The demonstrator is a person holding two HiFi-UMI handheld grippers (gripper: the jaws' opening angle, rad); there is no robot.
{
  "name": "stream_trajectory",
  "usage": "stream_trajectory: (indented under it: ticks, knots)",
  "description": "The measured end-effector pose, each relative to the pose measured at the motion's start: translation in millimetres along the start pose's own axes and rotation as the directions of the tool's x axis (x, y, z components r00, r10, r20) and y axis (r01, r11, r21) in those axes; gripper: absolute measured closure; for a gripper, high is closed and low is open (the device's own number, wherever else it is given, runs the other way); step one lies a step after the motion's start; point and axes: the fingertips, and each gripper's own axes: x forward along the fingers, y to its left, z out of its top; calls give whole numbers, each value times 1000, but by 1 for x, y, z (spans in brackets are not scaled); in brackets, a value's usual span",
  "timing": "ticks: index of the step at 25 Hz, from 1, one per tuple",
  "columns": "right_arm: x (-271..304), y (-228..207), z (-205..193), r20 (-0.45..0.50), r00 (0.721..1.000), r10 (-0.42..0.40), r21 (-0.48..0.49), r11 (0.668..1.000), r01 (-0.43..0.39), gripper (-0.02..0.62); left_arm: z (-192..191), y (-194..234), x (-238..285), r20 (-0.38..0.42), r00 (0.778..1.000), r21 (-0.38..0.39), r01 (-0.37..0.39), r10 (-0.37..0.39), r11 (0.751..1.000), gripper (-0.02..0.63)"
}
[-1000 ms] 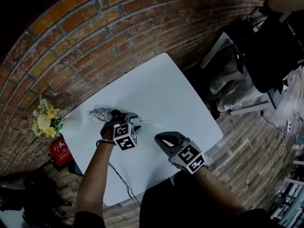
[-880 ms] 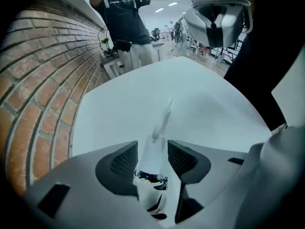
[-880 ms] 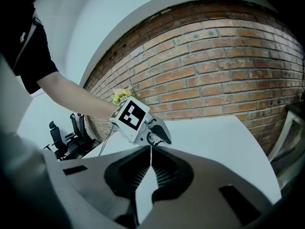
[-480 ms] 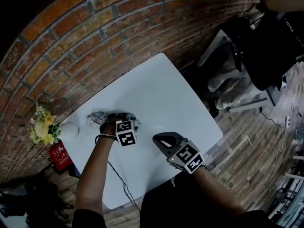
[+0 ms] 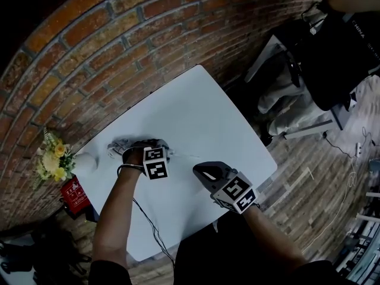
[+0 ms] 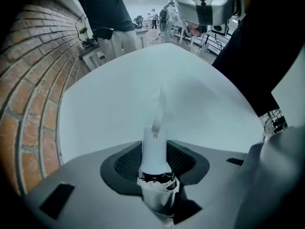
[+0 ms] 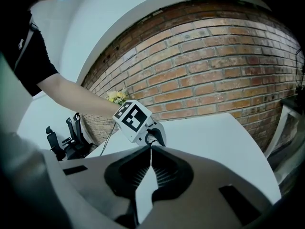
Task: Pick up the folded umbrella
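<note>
In the head view, the left gripper (image 5: pixel 160 149), its jaws closing around the folded umbrella (image 5: pixel 116 145), is covering most of it; only a grey end is peeking out. In the left gripper view, the top edge is cutting off a standing person (image 6: pixel 107 11).

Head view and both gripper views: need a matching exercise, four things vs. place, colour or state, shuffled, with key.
Things:
1. umbrella
2. right gripper
3. flowers
4. box

Place, colour or state:
A. shut, empty, above the table
B. red, off the table's left edge
C. between the left gripper jaws
D. yellow, by the brick wall

Pairs: 1-C, 2-A, 3-D, 4-B.

Note: the left gripper's jaws are closing, and its pads are already against the umbrella's white handle.
</note>
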Motion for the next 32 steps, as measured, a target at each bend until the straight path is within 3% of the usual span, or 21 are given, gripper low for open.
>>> stream_trajectory:
  ticks: [10,15,24,32]
  knots:
    - [-2,7,14,20,999,29,-30,999,-29,572,-5,17,-53,72,980,-73,-178,183,981,442]
    - [-2,16,22,28,998,52,-48,998,-51,572,-12,23,-87,106,952,-146,-270,286,952,443]
    - [-1,26,30,34,996,78,-79,994,-75,572,-40,38,-147,150,870,-346,-399,469,850,446]
    - [3,38,38,41,993,110,-108,989,-105,572,-73,40,-195,154,785,-520,-452,600,725,448]
